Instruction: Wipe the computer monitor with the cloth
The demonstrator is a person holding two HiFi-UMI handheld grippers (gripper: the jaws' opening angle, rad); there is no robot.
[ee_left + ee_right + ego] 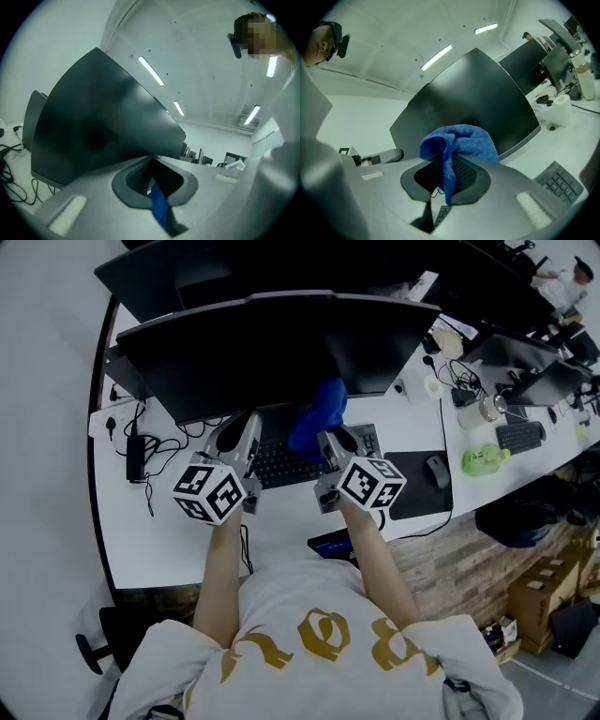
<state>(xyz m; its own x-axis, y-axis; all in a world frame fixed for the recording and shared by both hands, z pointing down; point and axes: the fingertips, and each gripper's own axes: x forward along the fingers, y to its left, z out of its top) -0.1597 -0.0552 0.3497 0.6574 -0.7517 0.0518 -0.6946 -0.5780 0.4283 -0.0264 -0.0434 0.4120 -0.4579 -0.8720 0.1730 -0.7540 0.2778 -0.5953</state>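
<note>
Cloth (461, 140) in right gripper (448, 164), near monitor (478, 93)

Left: the left tool (242, 427), grey plastic with two jaws and a black-and-white marker cube (208, 491), points at the wide dark monitor (272, 348) from just below its lower edge. Its jaws meet at the tips.
Right: the right tool (328, 439), the same make, sits just beside the left one and is also aimed at the monitor. Its jaws are clamped on a blue terry cloth (459, 140).
Arms: the bare left forearm (220, 568) and right forearm (380, 563) reach side by side toward the monitor.
</note>
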